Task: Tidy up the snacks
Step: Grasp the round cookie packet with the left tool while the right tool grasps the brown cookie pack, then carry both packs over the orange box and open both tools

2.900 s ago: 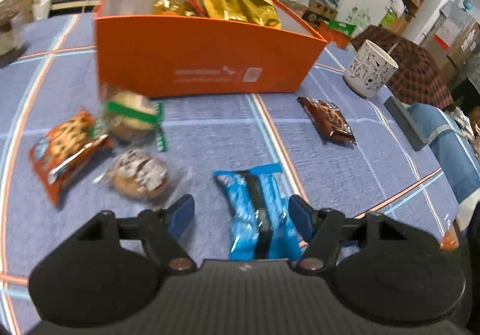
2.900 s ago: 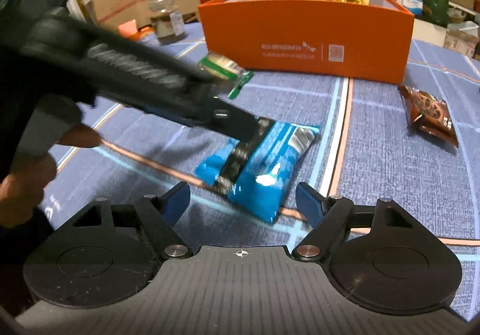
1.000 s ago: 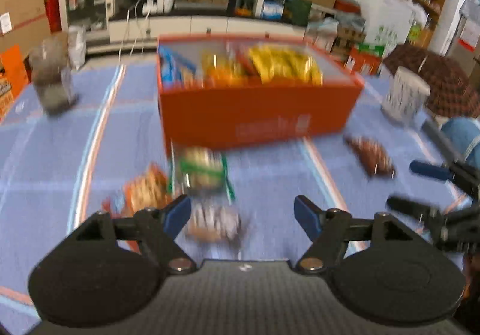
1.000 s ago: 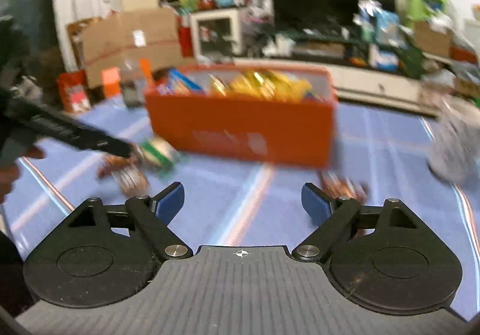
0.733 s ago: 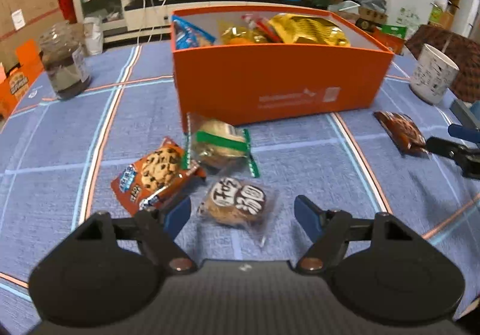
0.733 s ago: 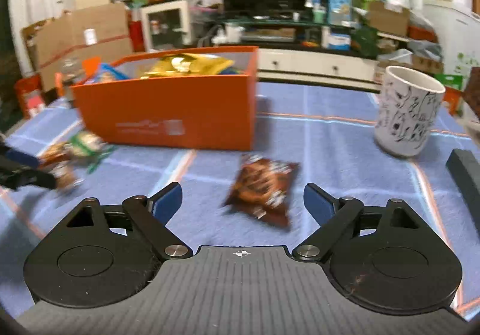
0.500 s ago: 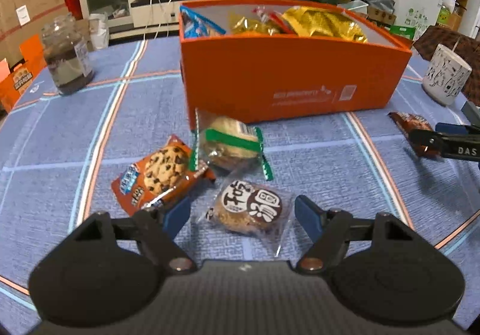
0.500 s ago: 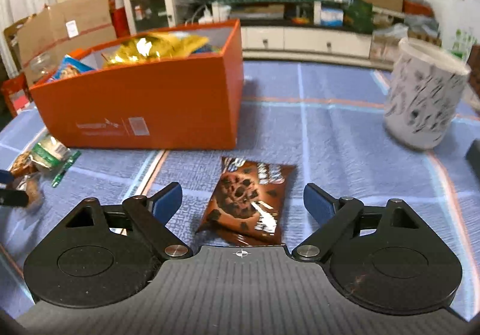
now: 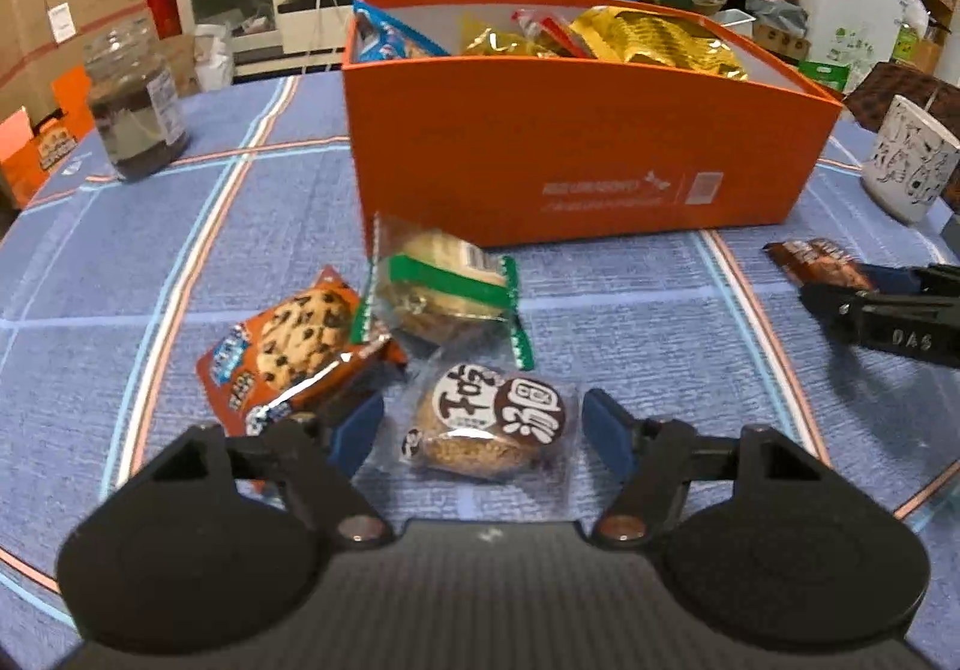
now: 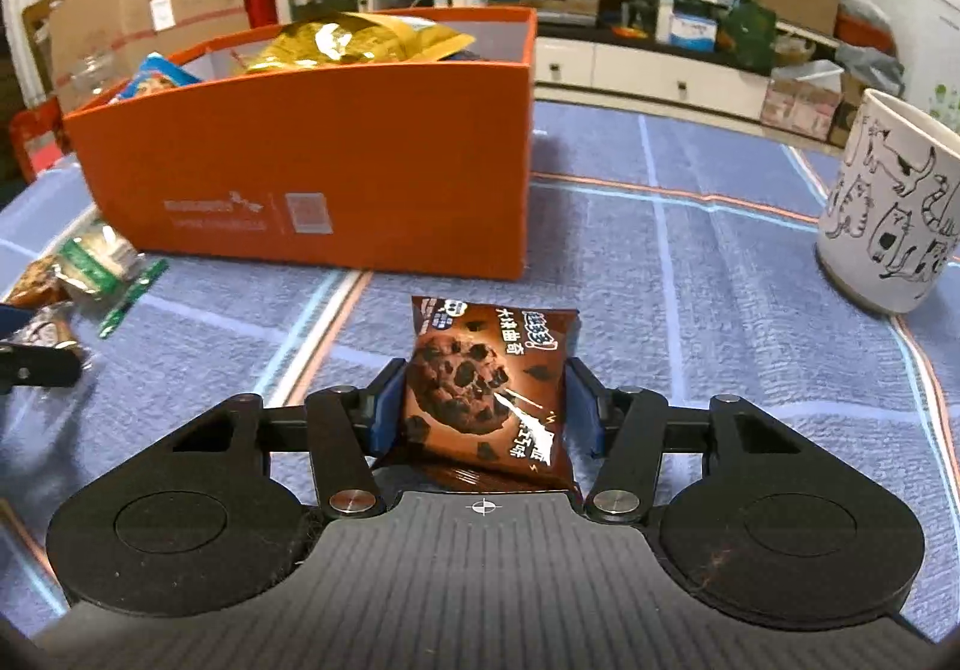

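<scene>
An orange box (image 9: pixel 576 172) holding several snack bags stands on the blue cloth; it also shows in the right wrist view (image 10: pixel 336 160). My left gripper (image 9: pixel 483 427) is open, its fingers on either side of a clear-wrapped round cake (image 9: pixel 489 424). An orange chocolate-chip cookie pack (image 9: pixel 288 352) and a green-banded pastry (image 9: pixel 444 292) lie just beyond. My right gripper (image 10: pixel 483 406) is shut on a brown chocolate cookie pack (image 10: pixel 489 394), which also shows in the left wrist view (image 9: pixel 816 259).
A white cat-print mug (image 10: pixel 888 208) stands at the right of the table, also seen in the left wrist view (image 9: pixel 906 166). A glass jar (image 9: pixel 135 112) stands at the far left. Shelves and cardboard boxes fill the room behind.
The blue pack has gone from the table into the orange box. My left gripper has come down around the round cake. My right gripper has closed on the brown cookie pack.
</scene>
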Action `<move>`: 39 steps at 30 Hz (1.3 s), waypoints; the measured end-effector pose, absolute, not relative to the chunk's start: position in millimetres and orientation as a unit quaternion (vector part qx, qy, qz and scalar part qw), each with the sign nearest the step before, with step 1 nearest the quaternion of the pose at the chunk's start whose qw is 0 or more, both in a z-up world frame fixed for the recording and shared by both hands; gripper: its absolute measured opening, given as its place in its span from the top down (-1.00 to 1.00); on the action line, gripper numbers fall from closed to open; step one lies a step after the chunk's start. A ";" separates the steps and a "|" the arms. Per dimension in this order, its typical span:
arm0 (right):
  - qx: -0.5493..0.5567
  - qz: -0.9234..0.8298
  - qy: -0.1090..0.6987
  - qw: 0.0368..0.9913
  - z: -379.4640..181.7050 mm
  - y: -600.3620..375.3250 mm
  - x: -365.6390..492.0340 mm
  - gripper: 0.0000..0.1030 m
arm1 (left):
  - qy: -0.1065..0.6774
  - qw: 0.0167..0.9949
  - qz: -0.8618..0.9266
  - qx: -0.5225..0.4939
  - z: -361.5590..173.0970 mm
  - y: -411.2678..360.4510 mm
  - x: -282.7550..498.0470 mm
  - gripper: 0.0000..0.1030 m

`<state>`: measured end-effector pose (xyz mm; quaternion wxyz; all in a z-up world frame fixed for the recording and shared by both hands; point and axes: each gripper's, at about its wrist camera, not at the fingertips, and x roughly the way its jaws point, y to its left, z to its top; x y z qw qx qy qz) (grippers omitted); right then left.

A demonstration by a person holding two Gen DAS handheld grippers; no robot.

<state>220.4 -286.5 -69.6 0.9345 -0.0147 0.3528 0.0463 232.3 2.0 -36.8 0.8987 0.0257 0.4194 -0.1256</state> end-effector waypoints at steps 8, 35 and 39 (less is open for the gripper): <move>-0.033 0.080 0.361 0.929 -66.3 -265.6 206.6 0.16 | 0.423 0.895 -0.138 0.016 -37.7 4.7 225.5 -0.35; 0.025 0.163 0.351 0.922 -37.9 -251.9 129.4 0.19 | 0.410 0.893 -0.182 -0.025 -11.4 31.0 171.5 -0.12; 0.128 0.171 0.344 0.914 -27.3 -268.8 131.7 0.19 | 0.379 0.905 -0.190 -0.026 27.0 32.9 188.3 -0.12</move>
